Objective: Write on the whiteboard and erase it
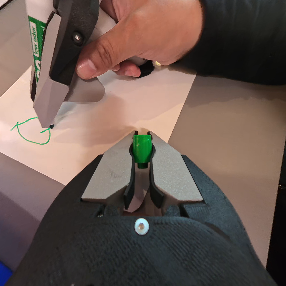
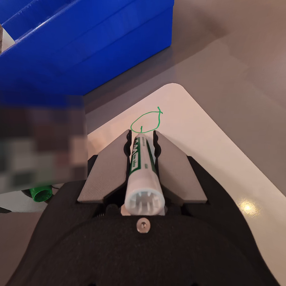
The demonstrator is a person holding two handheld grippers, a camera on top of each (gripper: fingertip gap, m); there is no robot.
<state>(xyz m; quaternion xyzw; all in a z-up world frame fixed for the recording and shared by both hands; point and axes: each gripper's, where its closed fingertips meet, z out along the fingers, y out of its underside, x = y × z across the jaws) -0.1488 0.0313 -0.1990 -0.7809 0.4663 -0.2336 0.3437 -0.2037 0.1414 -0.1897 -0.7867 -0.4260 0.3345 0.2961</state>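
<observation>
**Right wrist view: marker tip on the board, loop nearly drawn**

Right wrist view shows your right gripper (image 2: pixel 142 131) clamped on the white-barrelled marker with the green label (image 2: pixel 140 162), its tip touching the flat white whiteboard with rounded corners (image 2: pixel 201 131) at the near edge of the green hand-drawn loop (image 2: pixel 145 122). The board lies on the grey table (image 2: pixel 232 46), with a blue plastic bin (image 2: pixel 77 46) at the far left.

In the left wrist view, your left gripper (image 1: pixel 142 133) is closed around the small green marker cap (image 1: pixel 141 148), near the board's near right edge, well apart from the loop. Your hand (image 1: pixel 139 38) on the other gripper sits above the board on the far side.

From here, the writing step looks close to finished; erasing is not yet begun, and no eraser is clearly in view.

Risks, as I judge them:
- Press too hard and the barrel could slide back through the pads, since it is held along their length.
- The unframed board may skid under a sideways stroke; nothing pins it.
- Loosen your left squeeze and the cap could drop and roll away.
</observation>
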